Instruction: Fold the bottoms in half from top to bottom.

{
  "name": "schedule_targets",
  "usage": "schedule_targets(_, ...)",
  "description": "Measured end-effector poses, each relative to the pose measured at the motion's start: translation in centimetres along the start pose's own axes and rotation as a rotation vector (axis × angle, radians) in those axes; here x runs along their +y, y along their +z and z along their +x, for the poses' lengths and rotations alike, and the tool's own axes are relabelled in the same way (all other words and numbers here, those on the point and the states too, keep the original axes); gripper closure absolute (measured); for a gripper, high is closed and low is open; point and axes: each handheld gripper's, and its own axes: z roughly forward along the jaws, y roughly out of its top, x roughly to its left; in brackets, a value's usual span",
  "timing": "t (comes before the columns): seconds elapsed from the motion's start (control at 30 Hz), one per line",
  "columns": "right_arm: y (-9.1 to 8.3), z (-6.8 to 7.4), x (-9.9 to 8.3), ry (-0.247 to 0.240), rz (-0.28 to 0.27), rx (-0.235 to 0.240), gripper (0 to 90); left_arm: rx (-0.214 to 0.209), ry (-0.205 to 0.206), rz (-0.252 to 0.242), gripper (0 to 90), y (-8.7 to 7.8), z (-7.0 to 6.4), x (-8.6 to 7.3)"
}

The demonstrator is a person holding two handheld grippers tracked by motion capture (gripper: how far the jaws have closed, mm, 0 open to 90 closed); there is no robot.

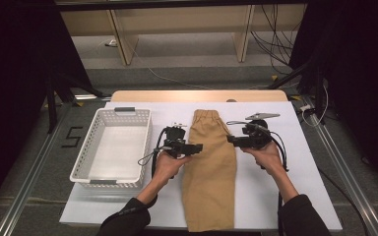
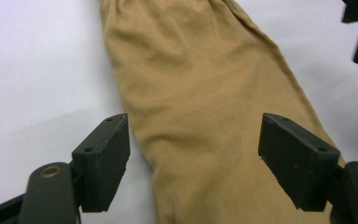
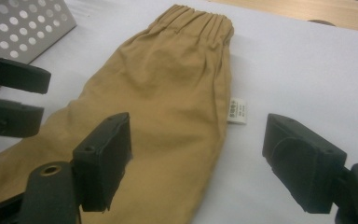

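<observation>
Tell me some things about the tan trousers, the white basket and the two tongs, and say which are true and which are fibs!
1. The tan cloth trousers lie folded lengthwise on the white sheet covering the table. True.
2. The white perforated plastic basket holds a shirt. False: nothing lies inside it.
3. The left tongs are open over the trousers. True.
4. The right tongs are shut on the waistband. False: their jaws stand wide apart, gripping nothing.
5. A small white label sticks out from the side seam of the trousers. True.
6. The basket sits to the right of the trousers in the high view. False: it sits to their left.
</observation>
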Motion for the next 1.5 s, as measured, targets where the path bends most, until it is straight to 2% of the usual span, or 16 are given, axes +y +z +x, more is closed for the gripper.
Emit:
schedule_targets(0.1, 0.1, 0.0, 0.0, 0.004, 0.004, -0.005, 24.9, 0.010, -0.002, 0.014, 25.9, 0.6, 0.3, 0.4)
schedule_targets(0.37, 0.4, -0.1, 0.0, -0.003, 0.022, -0.010, 25.3, 0.042, -0.049, 0.074, 29.4, 2.5, 1.5, 1.3)
schedule_targets(0.47, 0.4, -0.1, 0.0, -0.004, 0.022, -0.009, 25.5, 0.055, -0.043, 0.102, 32.0, 3.1, 1.8, 1.6)
schedule_targets(0.57, 0.5, 0.0, 0.0, -0.006, 0.025, -0.008, 25.7, 0.061, -0.055, 0.099, 35.4, 3.4, 2.0, 1.9)
schedule_targets(0.9, 1.1, 0.0, -0.1, -0.021, 0.044, -0.011, 26.3, 0.056, -0.066, 0.119, 49.8, 4.4, 2.0, 2.3)
schedule_targets(0.97, 1.3, -0.1, 0.0, -0.020, 0.044, -0.015, 26.9, 0.060, -0.057, 0.114, 52.4, 4.7, 1.9, 2.3)
schedule_targets(1.07, 1.7, -0.4, 0.1, -0.002, 0.059, -0.020, 28.7, 0.072, -0.071, 0.112, 61.4, 4.9, 2.0, 2.5)
schedule_targets(1.17, 2.3, -0.8, 0.3, 0.005, 0.084, -0.039, 31.0, 0.075, -0.085, 0.103, 74.8, 4.9, 2.2, 2.6)
schedule_targets(1.27, 3.0, -1.0, 0.4, 0.032, 0.109, -0.042, 33.1, 0.063, -0.081, 0.100, 83.9, 4.7, 2.3, 2.8)
schedule_targets(1.5, 5.0, -1.1, 0.8, 0.054, 0.173, -0.037, 36.6, 0.035, -0.084, 0.103, 86.7, 4.6, 2.7, 3.0)
